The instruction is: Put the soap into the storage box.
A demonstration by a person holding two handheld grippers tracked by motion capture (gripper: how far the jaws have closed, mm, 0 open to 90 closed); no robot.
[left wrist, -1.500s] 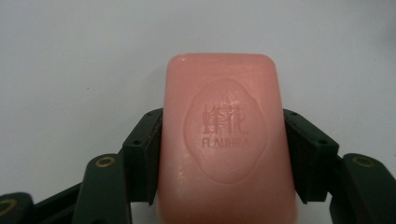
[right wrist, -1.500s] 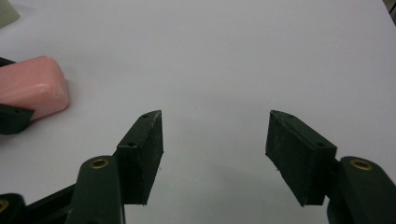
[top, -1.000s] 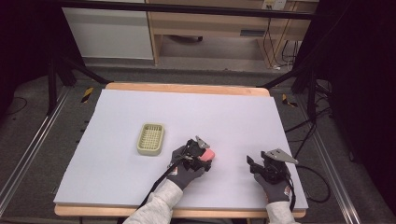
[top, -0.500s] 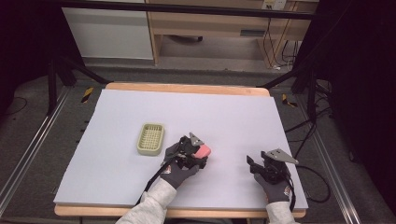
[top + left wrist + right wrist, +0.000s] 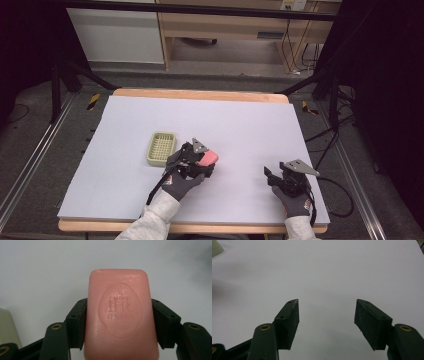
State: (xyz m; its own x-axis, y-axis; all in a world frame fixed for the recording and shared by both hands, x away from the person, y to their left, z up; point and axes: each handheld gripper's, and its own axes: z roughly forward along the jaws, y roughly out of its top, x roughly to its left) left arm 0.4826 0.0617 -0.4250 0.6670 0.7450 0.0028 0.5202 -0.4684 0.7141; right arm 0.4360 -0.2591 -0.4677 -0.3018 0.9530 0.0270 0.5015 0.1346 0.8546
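A white bench (image 5: 125, 125) carries everything. The pale slotted tray (image 5: 161, 148) sits left of centre. Beside it, the left gripper (image 5: 202, 162) clamps a pink soap bar (image 5: 120, 315). The right gripper (image 5: 327, 322) gapes empty near the front right corner.

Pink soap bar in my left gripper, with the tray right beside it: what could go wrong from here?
1. The left gripper pinches the pink embossed soap bar only by its side edges; smooth soap might slip out.
2. The pale green slotted plastic tray looks light; a low approach could nudge it across the white table.
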